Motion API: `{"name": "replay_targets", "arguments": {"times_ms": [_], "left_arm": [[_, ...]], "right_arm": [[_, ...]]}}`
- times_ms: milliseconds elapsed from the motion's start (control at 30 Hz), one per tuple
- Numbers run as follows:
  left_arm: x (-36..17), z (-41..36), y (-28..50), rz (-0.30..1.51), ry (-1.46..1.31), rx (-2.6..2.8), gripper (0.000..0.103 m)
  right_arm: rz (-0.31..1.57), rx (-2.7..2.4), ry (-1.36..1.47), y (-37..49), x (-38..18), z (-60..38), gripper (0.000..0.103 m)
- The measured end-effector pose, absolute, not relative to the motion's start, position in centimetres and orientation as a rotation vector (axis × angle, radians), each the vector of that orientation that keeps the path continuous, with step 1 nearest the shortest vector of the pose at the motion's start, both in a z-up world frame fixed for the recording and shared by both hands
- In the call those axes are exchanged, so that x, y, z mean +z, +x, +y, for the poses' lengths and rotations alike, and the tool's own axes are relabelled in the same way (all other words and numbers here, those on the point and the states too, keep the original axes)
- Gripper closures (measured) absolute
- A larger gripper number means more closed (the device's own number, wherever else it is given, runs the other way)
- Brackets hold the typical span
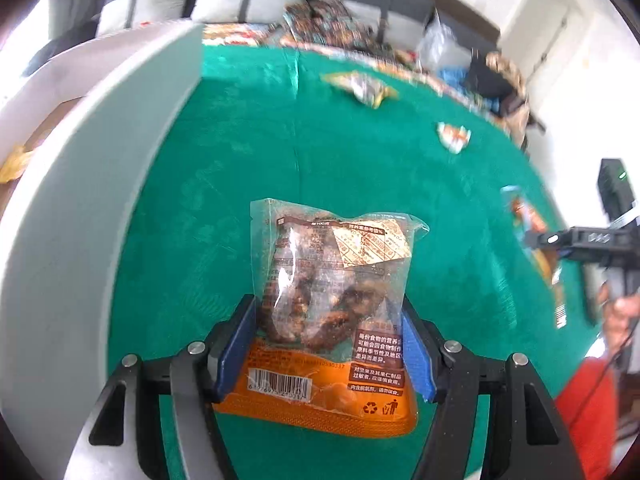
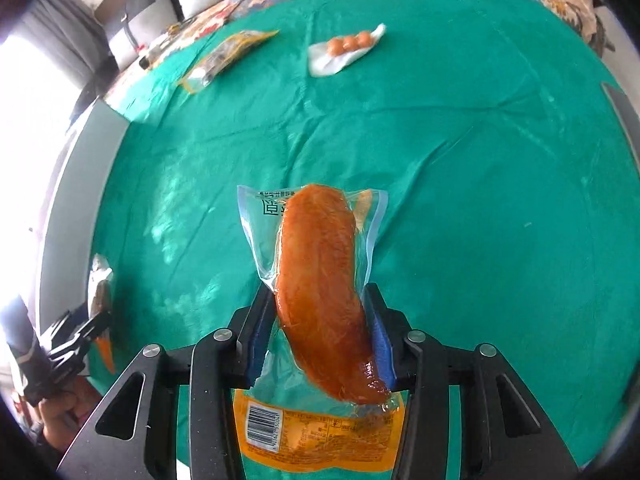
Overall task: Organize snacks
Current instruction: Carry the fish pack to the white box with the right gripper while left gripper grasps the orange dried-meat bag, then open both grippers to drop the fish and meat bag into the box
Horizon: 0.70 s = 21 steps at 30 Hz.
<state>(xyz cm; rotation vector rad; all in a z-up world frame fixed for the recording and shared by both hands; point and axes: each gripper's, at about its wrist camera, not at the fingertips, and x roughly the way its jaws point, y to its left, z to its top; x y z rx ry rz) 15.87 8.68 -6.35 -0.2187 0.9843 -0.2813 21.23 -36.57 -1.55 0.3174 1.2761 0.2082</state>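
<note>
Bright daylight, blown-out window glare [image 2: 28, 92] far left of the right gripper, motion blur on clutter beyond the left gripper, strong fisheye bending and dark vignette at edges, sheen on the green cloth [image 2: 460, 200]

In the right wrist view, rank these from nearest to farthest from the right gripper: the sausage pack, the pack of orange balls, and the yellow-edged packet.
1. Sausage pack: clamped in the right gripper.
2. Pack of orange balls: far across the green cloth, slightly right of centre.
3. Yellow-edged packet: far left, near the cloth's edge. It is only slightly farther than the balls, nearly too close to call.
</note>
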Motion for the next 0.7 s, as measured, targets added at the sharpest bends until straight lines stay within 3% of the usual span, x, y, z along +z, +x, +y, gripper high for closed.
{"name": "replay_targets", "arguments": {"times_ms": [233, 400, 500, 567, 700], "left_arm": [[3.1, 16.2, 13.7, 0.785, -0.318, -0.213, 0.037], [5.1, 24.9, 13.2, 0.764, -0.292, 0.014, 0.037], [4.1, 29.9, 13.5, 0.813, -0.272, 0.156, 0.027], [3.0, 32.0, 13.3, 0.845, -0.256, 0.230, 0.024], [2.0, 33.5, 11.2, 0.851, -0.275, 0.277, 0.021]], "right_arm": [[1.130, 0.509, 0.337, 22.6, 7.5, -23.7, 0.056], [1.030, 0.812, 0.335, 22.6, 14.9, -9.9, 0.054], [0.962, 0.888, 0.312, 22.8, 17.1, -2.5, 0.034], [0.878, 0.869, 0.298, 23.2, 18.3, 0.9, 0.028], [0.828, 0.815, 0.302, 24.4, 19.4, 1.2, 0.027]]}}
